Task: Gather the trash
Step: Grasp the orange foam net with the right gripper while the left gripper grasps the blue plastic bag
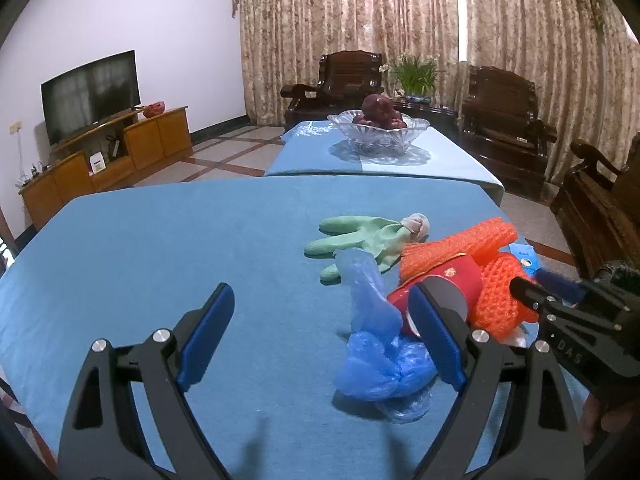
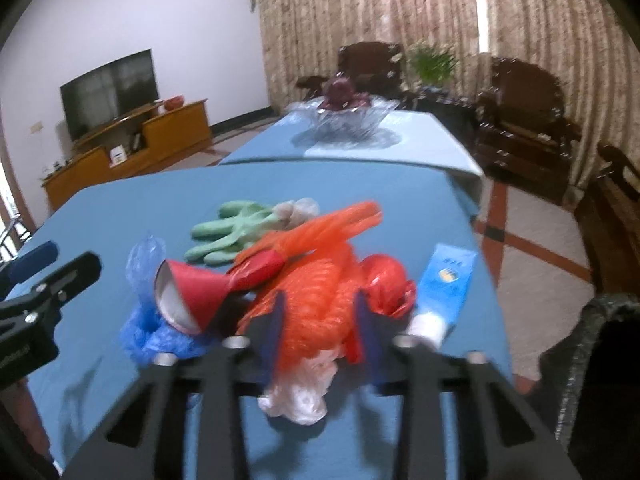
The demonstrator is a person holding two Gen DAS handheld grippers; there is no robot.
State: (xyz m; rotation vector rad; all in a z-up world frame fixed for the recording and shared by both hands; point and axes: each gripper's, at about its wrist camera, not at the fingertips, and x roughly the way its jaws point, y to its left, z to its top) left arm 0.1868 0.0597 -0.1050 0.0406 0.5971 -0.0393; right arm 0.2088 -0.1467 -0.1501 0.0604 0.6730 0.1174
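A heap of trash lies on the blue-clothed table [image 1: 160, 248]: a green glove [image 1: 360, 240], a crumpled blue plastic bag [image 1: 380, 360], a red paper cup [image 1: 452, 284] on its side and orange foam net [image 1: 496, 300]. My left gripper [image 1: 322, 300] is open; the blue bag lies just inside its right finger, untouched. In the right wrist view my right gripper [image 2: 320, 320] has its pads pressed on the orange foam net [image 2: 316, 300]. Beside it lie a red plastic bag [image 2: 388, 280], a blue packet [image 2: 448, 280] and white plastic [image 2: 304, 388].
Beyond stands a second blue table with a glass fruit bowl [image 1: 378, 132]. Dark wooden armchairs [image 1: 504, 120] line the right side and the curtains. A TV cabinet [image 1: 112, 152] stands far left. The table's right edge [image 2: 492, 280] runs close to the blue packet.
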